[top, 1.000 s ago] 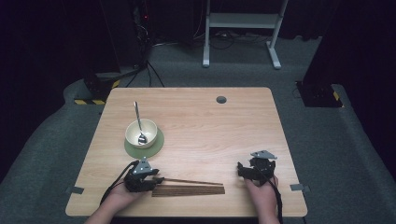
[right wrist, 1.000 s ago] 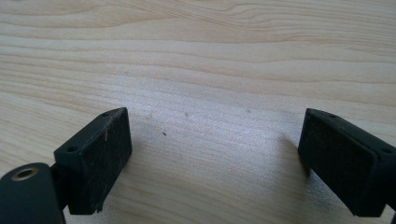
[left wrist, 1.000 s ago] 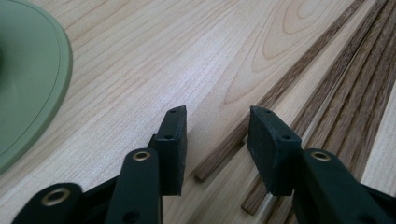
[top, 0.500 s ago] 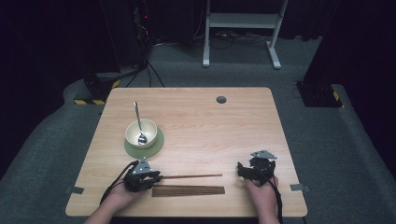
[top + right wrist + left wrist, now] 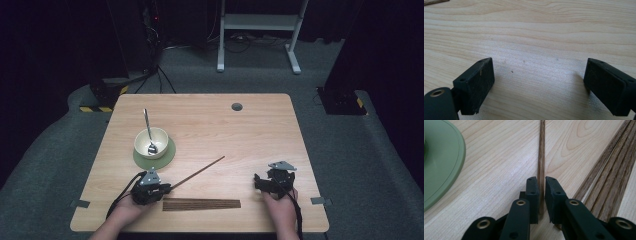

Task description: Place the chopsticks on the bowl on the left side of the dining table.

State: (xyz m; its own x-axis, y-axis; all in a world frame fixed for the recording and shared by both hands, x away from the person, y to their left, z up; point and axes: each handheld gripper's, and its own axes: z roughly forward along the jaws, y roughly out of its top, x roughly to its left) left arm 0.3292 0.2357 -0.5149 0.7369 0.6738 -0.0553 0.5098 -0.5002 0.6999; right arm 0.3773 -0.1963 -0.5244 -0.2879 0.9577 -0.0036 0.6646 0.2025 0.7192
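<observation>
High view: left gripper [image 5: 167,188] clamped on one thin dark wooden chopstick [image 5: 200,171], jaws just closed around it, stick slanting up-right over the pale wooden table [image 5: 250,130] (apparently lifted off the flat row of remaining dark chopsticks [image 5: 201,204]). Right gripper [image 5: 257,181] resting, fingers wide apart, holding nothing.

Between your hands the desk [image 5: 250,135] lies bare, open passage toward its far edge; the bowl [image 5: 151,142] (spoon [image 5: 147,131] standing in it) and chopstick bundle [image 5: 201,204] block the left side.
</observation>
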